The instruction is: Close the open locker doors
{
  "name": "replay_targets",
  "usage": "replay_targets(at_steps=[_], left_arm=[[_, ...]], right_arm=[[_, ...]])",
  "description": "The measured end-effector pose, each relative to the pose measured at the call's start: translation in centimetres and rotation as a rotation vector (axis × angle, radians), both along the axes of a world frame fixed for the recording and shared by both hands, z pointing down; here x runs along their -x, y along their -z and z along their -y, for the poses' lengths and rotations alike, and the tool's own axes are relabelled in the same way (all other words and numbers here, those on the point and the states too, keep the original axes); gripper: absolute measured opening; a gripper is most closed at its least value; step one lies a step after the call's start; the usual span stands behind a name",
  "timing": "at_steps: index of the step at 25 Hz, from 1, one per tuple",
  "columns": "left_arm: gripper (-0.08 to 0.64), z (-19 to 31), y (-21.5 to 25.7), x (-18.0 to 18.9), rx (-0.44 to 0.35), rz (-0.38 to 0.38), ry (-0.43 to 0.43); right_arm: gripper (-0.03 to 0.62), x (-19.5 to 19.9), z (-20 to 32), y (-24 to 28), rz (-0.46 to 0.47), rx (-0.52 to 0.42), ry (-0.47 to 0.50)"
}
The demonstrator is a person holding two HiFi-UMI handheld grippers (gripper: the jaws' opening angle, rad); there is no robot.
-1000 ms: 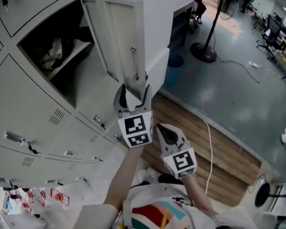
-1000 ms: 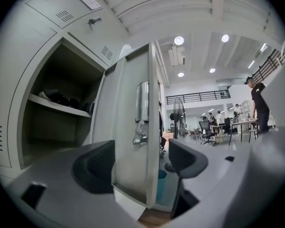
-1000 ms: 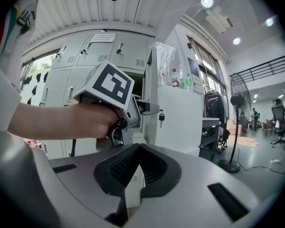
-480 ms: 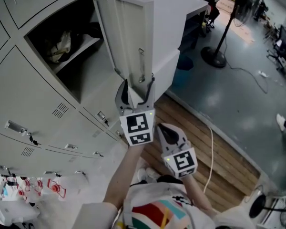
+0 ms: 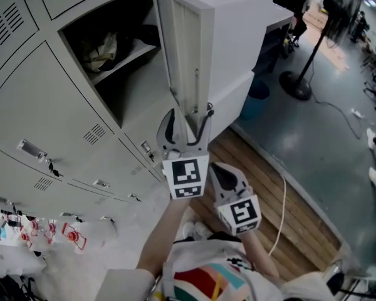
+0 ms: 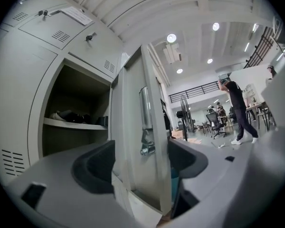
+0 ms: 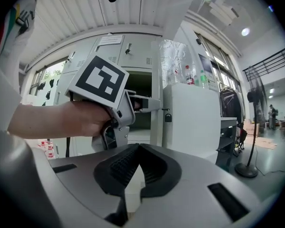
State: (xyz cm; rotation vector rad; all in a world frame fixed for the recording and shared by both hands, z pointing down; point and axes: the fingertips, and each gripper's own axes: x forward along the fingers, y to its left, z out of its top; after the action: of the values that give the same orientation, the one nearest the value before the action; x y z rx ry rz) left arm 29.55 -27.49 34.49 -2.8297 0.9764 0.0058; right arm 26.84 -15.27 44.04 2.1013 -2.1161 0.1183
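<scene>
One locker (image 5: 116, 83) stands open, with a bundle on its shelf (image 5: 106, 46). Its grey door (image 5: 187, 49) sticks out towards me, seen almost edge-on. My left gripper (image 5: 188, 123) is open, and its jaws straddle the door's lower edge. In the left gripper view the door (image 6: 133, 103) and its latch (image 6: 146, 147) fill the gap of the left gripper (image 6: 141, 163), one pad on each side. My right gripper (image 5: 225, 175) hangs lower and to the right, shut with nothing in it. The right gripper (image 7: 135, 158) looks at the left gripper's marker cube (image 7: 100, 82).
Closed lockers (image 5: 44, 118) cover the wall at left. A white cabinet (image 5: 238, 36) with bottles on top stands right behind the door. A wooden platform (image 5: 269, 187) with a cable (image 5: 279, 212) lies below. A standing fan (image 5: 301, 74) and a person (image 6: 237, 108) are farther off.
The left gripper has moved up onto the door, whose lower edge now sits between its jaws. The door shows more edge-on than before. The right gripper has hardly moved.
</scene>
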Motion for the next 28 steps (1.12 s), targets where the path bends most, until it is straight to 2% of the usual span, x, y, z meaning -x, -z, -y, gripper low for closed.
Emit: replay_targets(at_steps=[9,11,15,21,23,28], left_arm=[[0.328,1.2,0.2,5.3,-0.044,0.037,0.064],[0.296,1.4,0.2,6.2,-0.055,0.044,0.076],[0.159,1.8,-0.2,8.0,-0.065,0.037,0.124],[0.127,3.7,-0.2,10.3,-0.046,0.027,0.187],[0.095,4.3,-0.2,10.9,-0.036,0.021,0.204],[0.089,5.3,-0.2,11.8,-0.027,0.022,0.236]], right_arm=[[0.005,3.8,2.1,-0.1,0.004,0.003,0.107],[0.006,4.6,2.5,-0.1,0.003,0.002,0.128],[0.005,6.0,3.1,-0.1,-0.002,-0.006,0.167],[0.006,6.6,3.2,-0.2,-0.008,0.003,0.185],[0.006,6.5,3.3,-0.2,-0.009,0.003,0.184],[0.005,6.3,3.2,-0.3,-0.003,0.004,0.183]])
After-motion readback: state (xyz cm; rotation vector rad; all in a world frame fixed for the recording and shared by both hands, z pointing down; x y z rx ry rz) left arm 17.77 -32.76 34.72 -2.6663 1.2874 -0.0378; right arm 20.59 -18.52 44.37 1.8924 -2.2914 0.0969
